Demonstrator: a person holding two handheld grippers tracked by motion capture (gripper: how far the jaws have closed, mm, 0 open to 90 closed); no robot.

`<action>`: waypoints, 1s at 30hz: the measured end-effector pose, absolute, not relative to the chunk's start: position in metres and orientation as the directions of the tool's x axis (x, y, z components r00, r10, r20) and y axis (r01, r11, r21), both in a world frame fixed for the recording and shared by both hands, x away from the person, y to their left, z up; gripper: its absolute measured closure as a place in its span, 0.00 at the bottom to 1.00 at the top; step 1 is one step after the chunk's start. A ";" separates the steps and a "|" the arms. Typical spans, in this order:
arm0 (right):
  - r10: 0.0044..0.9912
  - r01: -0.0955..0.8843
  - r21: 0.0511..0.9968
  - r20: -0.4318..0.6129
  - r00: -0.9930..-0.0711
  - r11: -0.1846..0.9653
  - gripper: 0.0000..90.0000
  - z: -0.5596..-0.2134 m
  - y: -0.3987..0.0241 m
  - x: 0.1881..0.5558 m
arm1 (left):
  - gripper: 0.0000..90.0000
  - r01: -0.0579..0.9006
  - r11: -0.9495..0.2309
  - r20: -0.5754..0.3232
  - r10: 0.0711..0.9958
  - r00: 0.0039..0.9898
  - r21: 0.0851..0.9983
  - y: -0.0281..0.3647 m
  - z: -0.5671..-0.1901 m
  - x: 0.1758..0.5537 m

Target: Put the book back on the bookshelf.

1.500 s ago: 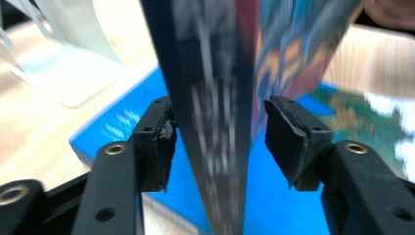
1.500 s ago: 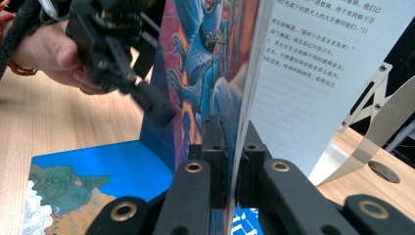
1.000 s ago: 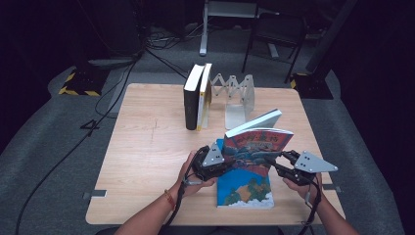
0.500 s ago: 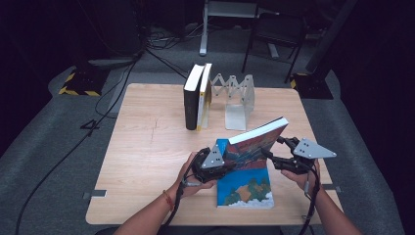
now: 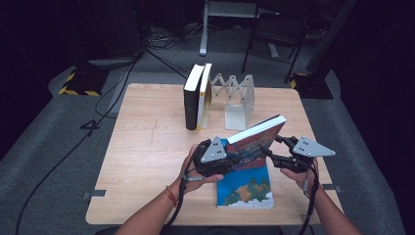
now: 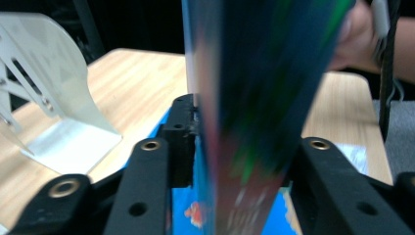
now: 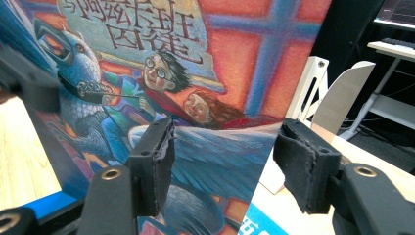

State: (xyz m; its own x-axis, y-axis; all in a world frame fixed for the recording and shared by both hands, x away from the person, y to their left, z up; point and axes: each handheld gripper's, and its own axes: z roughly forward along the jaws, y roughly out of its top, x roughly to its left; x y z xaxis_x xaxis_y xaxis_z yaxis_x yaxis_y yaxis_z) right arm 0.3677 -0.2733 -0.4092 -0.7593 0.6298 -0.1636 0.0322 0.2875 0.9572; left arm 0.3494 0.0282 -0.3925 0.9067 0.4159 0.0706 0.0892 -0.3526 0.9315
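Since a moment ago, the colourful book (image 5: 254, 138) is tilting up steeper, its lower edge riding between the jaws of the left gripper (image 5: 218, 159), which have just been opening and are standing astride it; whether their pads are pressing it I cannot tell. Jaws of the right gripper (image 7: 222, 164), lately closing a little, are standing spread, with the book's corner between them, untouched. Beneath both jaws, a blue book (image 5: 247, 188) is lying flat on the surface (image 5: 147, 147).
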 end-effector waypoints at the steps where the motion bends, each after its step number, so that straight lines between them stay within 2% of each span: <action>1: 0.630 0.033 0.956 -0.165 -0.759 0.290 0.46 -0.409 -0.273 0.368 | 0.67 0.085 -0.356 0.076 0.416 0.906 0.931 0.029 -0.389 0.349; 11: 0.628 0.027 0.954 -0.176 -0.758 0.299 0.47 -0.409 -0.272 0.368 | 0.64 0.077 -0.318 0.071 0.428 0.901 0.945 0.031 -0.370 0.358; 13: 0.627 0.020 0.952 -0.185 -0.757 0.306 0.47 -0.409 -0.272 0.368 | 0.65 0.080 -0.299 0.059 0.427 0.902 0.951 0.031 -0.366 0.361; 17: 0.624 0.019 0.951 -0.187 -0.759 0.309 0.48 -0.409 -0.272 0.368 | 0.73 0.059 -0.297 0.075 0.422 0.903 0.953 0.032 -0.359 0.361; 23: 0.628 0.027 0.951 -0.182 -0.757 0.308 0.48 -0.408 -0.271 0.368 | 0.74 0.046 -0.313 0.098 0.428 0.899 0.949 0.025 -0.352 0.363; 30: 0.626 0.034 0.951 -0.175 -0.760 0.307 0.48 -0.408 -0.272 0.369 | 0.79 0.056 -0.322 0.094 0.432 0.897 0.945 0.023 -0.350 0.364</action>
